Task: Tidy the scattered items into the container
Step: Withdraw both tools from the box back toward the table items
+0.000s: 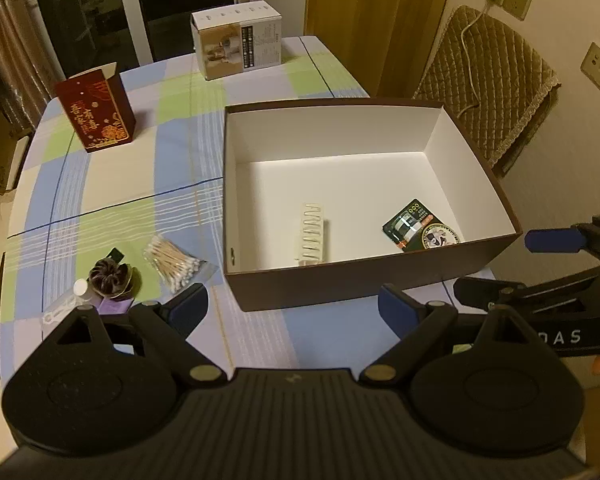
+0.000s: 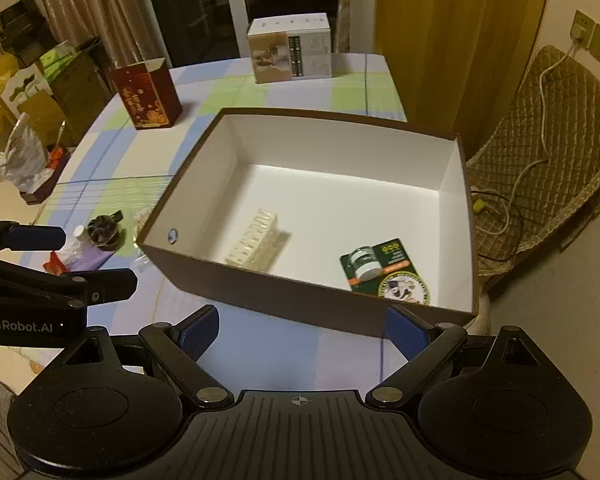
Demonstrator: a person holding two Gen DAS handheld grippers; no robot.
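Table [image 1: 140, 184]: covered in a checked cloth of blue, green and cream. Brown container [image 1: 364, 280], white inside, sits at its right half; within lie a cream blister strip [image 1: 312, 236] and a green carded item [image 1: 416, 232]. Left of the container, on the cloth: bagged cotton swabs [image 1: 172, 260], a dark pleated object [image 1: 108, 276], a small white-capped bottle [image 1: 81, 289]. Far side: red carton [image 1: 96, 112], white carton [image 1: 240, 44]. Room: dark window, curtain, quilted chair [image 1: 488, 80], wall sockets. Left gripper [image 1: 294, 314] and right gripper [image 2: 300, 334]: both spread wide, empty.
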